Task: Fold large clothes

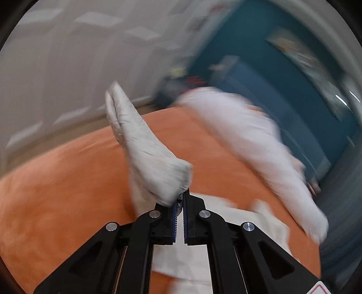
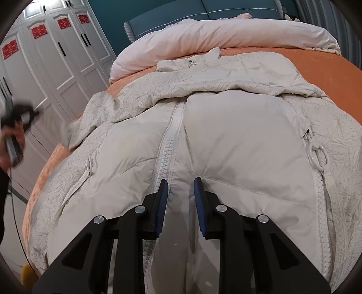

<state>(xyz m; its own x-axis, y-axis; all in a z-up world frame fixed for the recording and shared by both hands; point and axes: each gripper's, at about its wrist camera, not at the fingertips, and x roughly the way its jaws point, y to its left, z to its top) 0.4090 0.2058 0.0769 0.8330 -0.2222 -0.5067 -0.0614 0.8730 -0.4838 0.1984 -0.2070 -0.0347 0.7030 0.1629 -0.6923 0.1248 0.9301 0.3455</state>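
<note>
A cream padded jacket (image 2: 237, 135) lies front up on the bed, its centre zipper (image 2: 167, 144) closed. My right gripper (image 2: 180, 182) rests low over the jacket's front just right of the zipper. Its jaws stand a little apart, with padded fabric lying between the pads but not visibly pinched. My left gripper (image 1: 181, 199) is shut on the end of the jacket's crinkled sleeve (image 1: 144, 147), which stands up lifted above the bed. In the right wrist view the left gripper (image 2: 36, 113) is a blur at the left edge, held in a hand, and the sleeve (image 2: 99, 113) stretches toward it.
An orange sheet (image 2: 316, 54) covers the bed. A pink duvet (image 2: 203, 36) is bunched along the head end before a teal headboard (image 2: 158, 13). White wardrobe doors (image 2: 56, 67) stand to the left. A white ring pull (image 2: 319, 156) hangs at the jacket's right pocket.
</note>
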